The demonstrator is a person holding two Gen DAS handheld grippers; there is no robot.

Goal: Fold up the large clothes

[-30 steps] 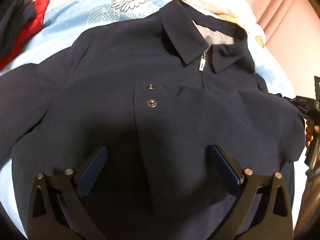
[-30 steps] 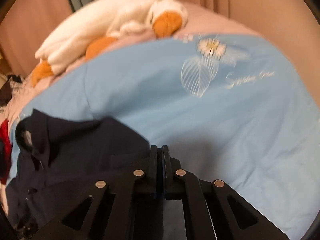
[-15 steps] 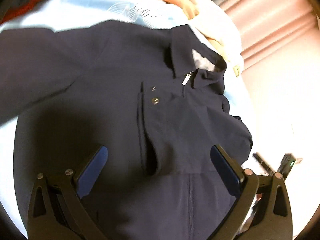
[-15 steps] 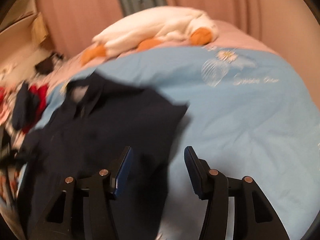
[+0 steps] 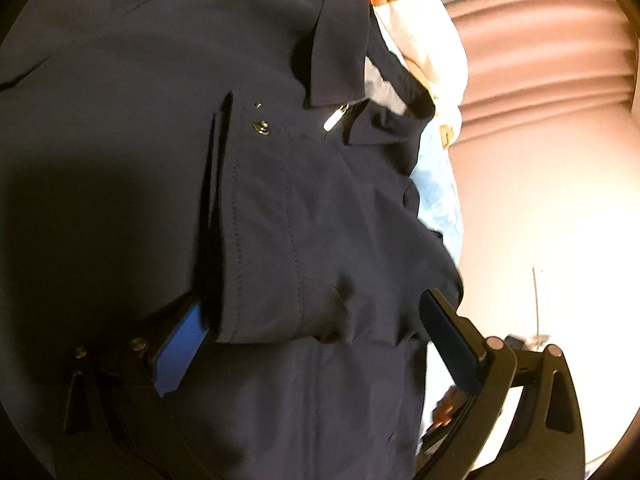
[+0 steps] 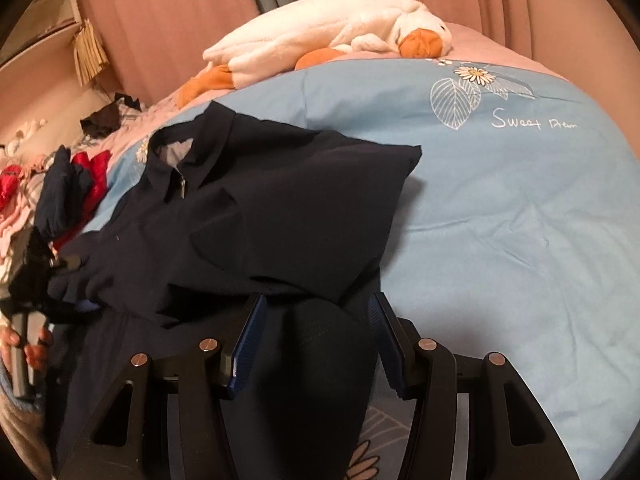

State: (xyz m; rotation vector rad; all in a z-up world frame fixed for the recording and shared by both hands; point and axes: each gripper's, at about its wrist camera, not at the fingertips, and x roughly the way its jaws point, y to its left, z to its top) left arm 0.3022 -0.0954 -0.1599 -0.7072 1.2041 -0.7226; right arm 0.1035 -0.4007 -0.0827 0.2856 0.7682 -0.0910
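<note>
While both grippers, left (image 5: 316,344) and right (image 6: 316,344), gape wide, holding nothing, the jacket (image 6: 256,216) lies beneath them.

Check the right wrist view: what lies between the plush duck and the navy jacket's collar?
Only bare blue duvet lies between the plush duck and the navy jacket collar, in the right wrist view.

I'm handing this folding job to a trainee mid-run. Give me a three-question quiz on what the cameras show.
1. True or false: the left gripper is open over the navy jacket.
2. Which sits nearest the jacket's collar? A) the plush goose B) a laptop C) a shoe
3. Fill in: the right gripper is ____, its jaws straddling a fold of navy cloth.

Key: 1 true; 2 A; 3 open.
</note>
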